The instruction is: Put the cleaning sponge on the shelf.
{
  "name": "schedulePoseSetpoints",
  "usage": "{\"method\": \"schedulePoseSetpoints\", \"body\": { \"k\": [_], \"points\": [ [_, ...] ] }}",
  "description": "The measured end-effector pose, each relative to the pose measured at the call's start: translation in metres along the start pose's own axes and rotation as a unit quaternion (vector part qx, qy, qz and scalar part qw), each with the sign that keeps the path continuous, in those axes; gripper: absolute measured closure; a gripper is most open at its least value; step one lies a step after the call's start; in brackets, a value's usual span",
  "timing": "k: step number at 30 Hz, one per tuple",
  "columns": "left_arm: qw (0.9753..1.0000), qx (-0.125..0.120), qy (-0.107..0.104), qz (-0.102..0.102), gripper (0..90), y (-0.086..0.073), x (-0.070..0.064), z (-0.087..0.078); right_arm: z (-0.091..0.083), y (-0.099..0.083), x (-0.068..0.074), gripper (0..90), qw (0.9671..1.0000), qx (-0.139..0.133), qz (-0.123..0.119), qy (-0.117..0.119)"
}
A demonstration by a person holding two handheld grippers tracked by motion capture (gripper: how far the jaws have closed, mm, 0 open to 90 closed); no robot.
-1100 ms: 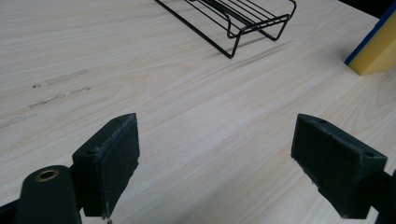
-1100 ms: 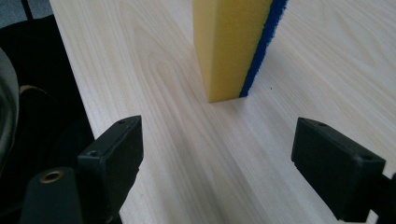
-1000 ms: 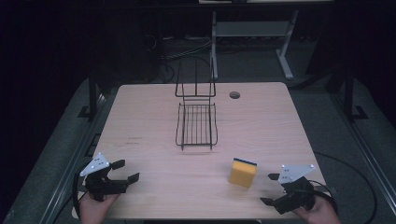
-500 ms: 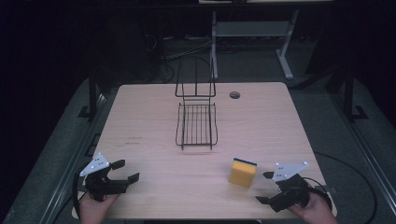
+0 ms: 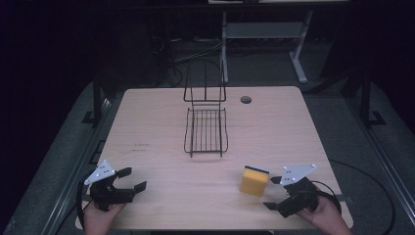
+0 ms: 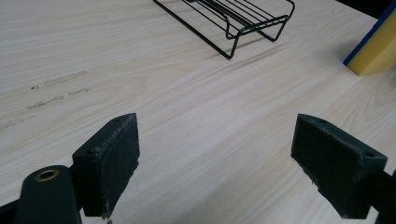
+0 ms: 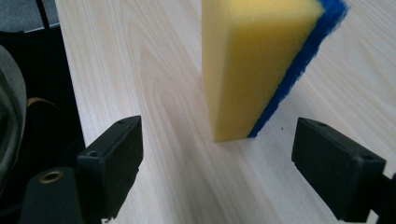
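A yellow sponge with a blue scouring side [image 5: 254, 180] stands on edge on the wooden table [image 5: 161, 117], near the front right. My right gripper [image 5: 273, 192] is open just right of it, jaws wide, and the sponge [image 7: 254, 65] rises a short way ahead of the jaws, apart from both. A black wire rack [image 5: 206, 131] sits mid-table with its tall back toward the far side. My left gripper [image 5: 132, 179] is open at the front left over bare wood. From there the rack [image 6: 236, 18] and the sponge [image 6: 374, 49] lie farther off.
A round cable hole [image 5: 245, 100] marks the table's far right. Behind the table are white desk legs [image 5: 297, 49] and cables on a dark floor. Faint scuffs [image 6: 51, 93] mark the wood near my left gripper.
My right gripper has moved left, closer to the sponge. The left gripper, sponge and rack have stayed put.
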State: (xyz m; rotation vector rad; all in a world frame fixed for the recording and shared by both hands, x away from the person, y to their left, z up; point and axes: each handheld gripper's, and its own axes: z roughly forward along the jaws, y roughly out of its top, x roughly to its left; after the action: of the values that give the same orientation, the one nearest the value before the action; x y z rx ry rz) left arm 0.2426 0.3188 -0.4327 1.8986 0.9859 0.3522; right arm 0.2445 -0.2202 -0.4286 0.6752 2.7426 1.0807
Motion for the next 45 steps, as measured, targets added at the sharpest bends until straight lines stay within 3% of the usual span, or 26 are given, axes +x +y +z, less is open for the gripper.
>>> {"method": "schedulePoseSetpoints", "body": {
  "k": [16,27,32,45],
  "points": [
    [1.0000,-0.002,0.000,-0.002,14.6,0.000,0.001,-0.001,0.016,0.023,-0.009,16.2,0.9997,-0.004,-0.016,0.017],
    [1.0000,0.000,-0.002,0.000,14.7,0.000,0.001,0.000,0.023,0.027,-0.014,19.7,0.9996,0.000,-0.018,0.021],
    [1.0000,-0.001,-0.001,-0.002,14.6,0.000,0.001,0.000,0.027,0.029,-0.016,24.2,0.9998,0.001,-0.013,0.017],
    [1.0000,-0.004,0.000,-0.003,14.6,0.000,0.001,-0.002,0.028,0.034,-0.018,50.7,0.9993,0.004,-0.028,0.023]
  ]
}}
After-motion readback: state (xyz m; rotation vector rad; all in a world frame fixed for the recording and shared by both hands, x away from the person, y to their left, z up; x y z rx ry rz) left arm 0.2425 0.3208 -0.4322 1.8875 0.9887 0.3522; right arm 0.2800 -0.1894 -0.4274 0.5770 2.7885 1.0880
